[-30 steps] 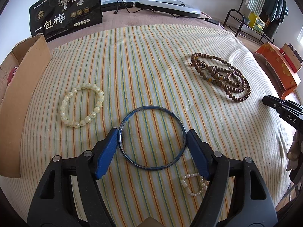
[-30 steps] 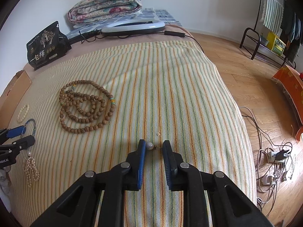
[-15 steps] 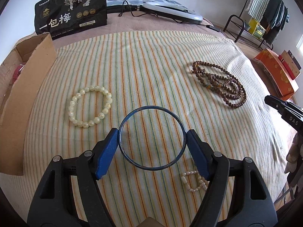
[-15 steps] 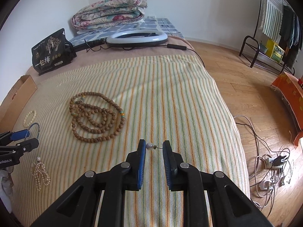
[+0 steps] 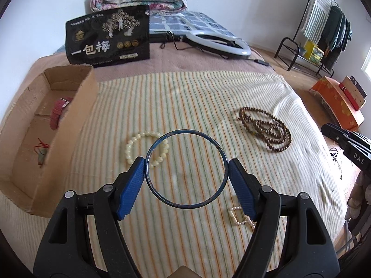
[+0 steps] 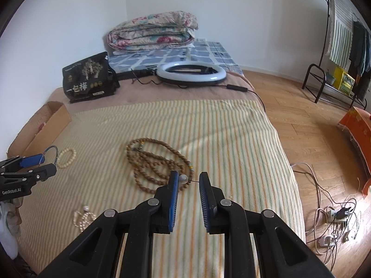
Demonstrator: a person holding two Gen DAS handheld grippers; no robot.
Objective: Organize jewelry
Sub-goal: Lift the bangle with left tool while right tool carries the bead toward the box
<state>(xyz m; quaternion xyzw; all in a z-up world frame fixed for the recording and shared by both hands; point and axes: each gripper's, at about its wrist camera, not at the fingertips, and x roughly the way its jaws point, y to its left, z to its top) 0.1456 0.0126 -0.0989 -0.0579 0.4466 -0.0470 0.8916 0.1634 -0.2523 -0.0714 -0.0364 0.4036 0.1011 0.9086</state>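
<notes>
My left gripper is shut on a thin blue bangle and holds it above the striped blanket. My right gripper is shut on a pearl stud earring, pearl at the left pad, pin reaching the right pad. A cream bead bracelet lies behind the bangle. A brown bead necklace lies coiled at the right; it also shows in the right wrist view. A small pearl bracelet lies under my left gripper's right finger. A cardboard box stands at the left.
The box holds red trinkets. A black snack bag, a ring light and a folded quilt sit at the bed's far end. The bed's right edge drops to wooden floor with cables. An orange box stands at the right.
Both grippers have risen and tilted up with their loads; the left moved toward the box, so the bangle now overlaps the cream bracelet. Both grips are unchanged.
</notes>
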